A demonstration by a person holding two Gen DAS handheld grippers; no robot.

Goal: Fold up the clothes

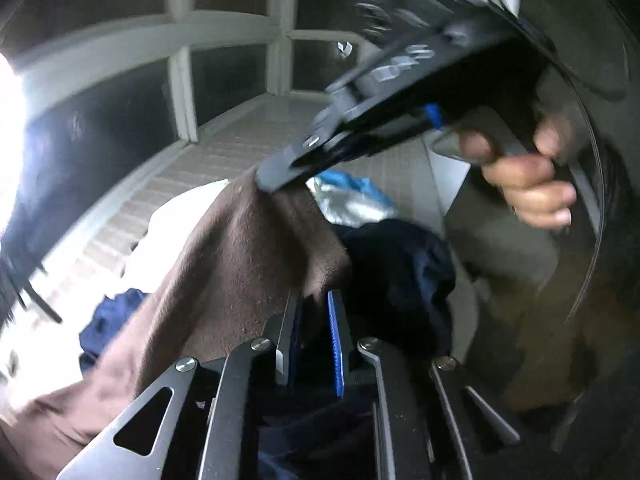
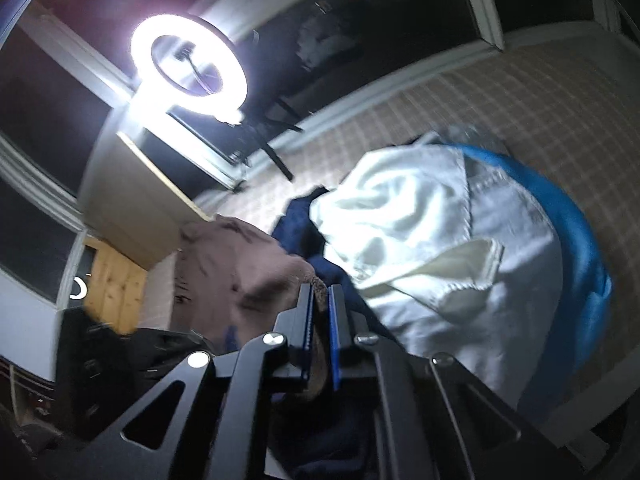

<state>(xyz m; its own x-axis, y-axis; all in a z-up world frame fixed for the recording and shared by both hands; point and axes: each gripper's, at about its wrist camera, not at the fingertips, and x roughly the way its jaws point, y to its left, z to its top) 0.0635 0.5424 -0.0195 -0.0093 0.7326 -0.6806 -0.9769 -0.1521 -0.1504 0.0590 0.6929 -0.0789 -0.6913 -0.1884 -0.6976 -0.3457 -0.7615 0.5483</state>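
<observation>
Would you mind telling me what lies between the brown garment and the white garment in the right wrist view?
A dark navy garment lies between the brown garment and the white garment, showing in the right wrist view.

The brown garment [image 1: 224, 264] hangs between the left gripper [image 1: 316, 300] below and the right gripper [image 1: 280, 176] above. Behind it, a dark garment [image 1: 400, 272] and a white garment [image 2: 420, 216] lie heaped on the checked surface [image 2: 520, 96]. A ring light [image 2: 188, 68] stands beyond the heap.
</observation>
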